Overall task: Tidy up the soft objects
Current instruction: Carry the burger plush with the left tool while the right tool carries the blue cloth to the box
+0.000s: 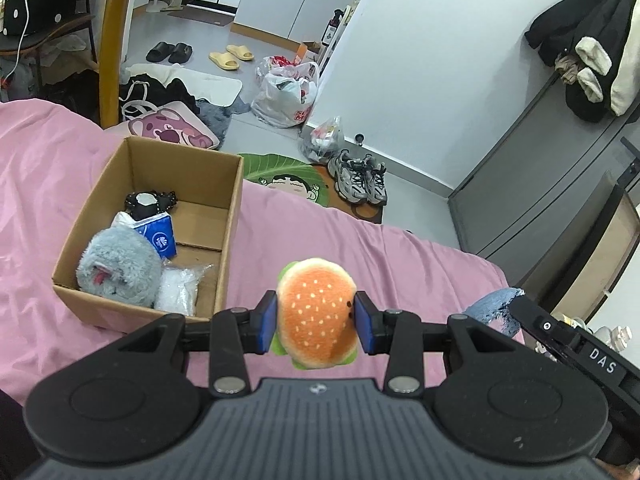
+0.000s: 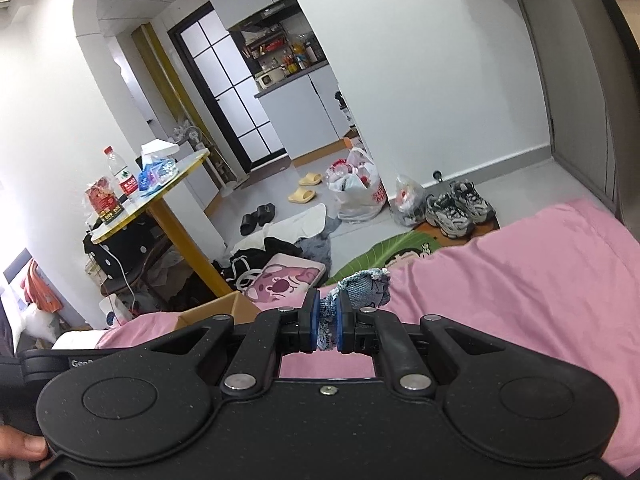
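Two grippers up over the pink bed, each w/ a soft thing. Left gripper: fingers part-open, blue pads pressed on both sides of a burger plush, held above the bed just right of the box. Box sits on the bed w/ a grey plush, tissue pack & clear bag inside. Right gripper: fingers nearly together, pinching a denim scrap, off the bed.

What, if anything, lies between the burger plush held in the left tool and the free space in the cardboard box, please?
Nothing visible does. The burger plush hangs above bare pink bedding, and the cardboard box is open-topped, with free floor on its right side beside the grey plush.
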A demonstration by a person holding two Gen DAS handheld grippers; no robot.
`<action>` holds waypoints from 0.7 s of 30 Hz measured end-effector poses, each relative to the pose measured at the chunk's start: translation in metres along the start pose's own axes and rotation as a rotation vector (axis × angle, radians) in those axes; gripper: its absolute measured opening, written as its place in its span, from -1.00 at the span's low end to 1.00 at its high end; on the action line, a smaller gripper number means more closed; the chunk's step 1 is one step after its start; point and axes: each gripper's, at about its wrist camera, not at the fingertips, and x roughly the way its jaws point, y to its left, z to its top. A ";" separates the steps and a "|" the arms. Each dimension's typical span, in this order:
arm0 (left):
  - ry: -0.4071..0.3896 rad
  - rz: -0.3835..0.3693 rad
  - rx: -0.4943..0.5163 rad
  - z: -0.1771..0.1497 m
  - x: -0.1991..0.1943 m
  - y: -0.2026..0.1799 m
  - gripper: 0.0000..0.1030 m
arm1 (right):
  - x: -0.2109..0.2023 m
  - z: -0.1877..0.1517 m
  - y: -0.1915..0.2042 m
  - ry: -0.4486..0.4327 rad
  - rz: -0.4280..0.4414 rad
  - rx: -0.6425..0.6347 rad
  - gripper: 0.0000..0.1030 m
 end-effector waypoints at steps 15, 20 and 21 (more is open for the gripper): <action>-0.036 -0.033 -0.013 0.008 -0.021 0.024 -0.24 | -0.005 0.006 0.047 -0.036 0.032 -0.077 -0.83; -0.049 -0.032 -0.009 0.013 -0.028 0.032 -0.24 | 0.000 0.006 0.064 -0.027 0.056 -0.102 -0.83; -0.053 -0.032 -0.009 0.014 -0.029 0.033 -0.24 | 0.001 0.005 0.068 -0.024 0.061 -0.107 -0.83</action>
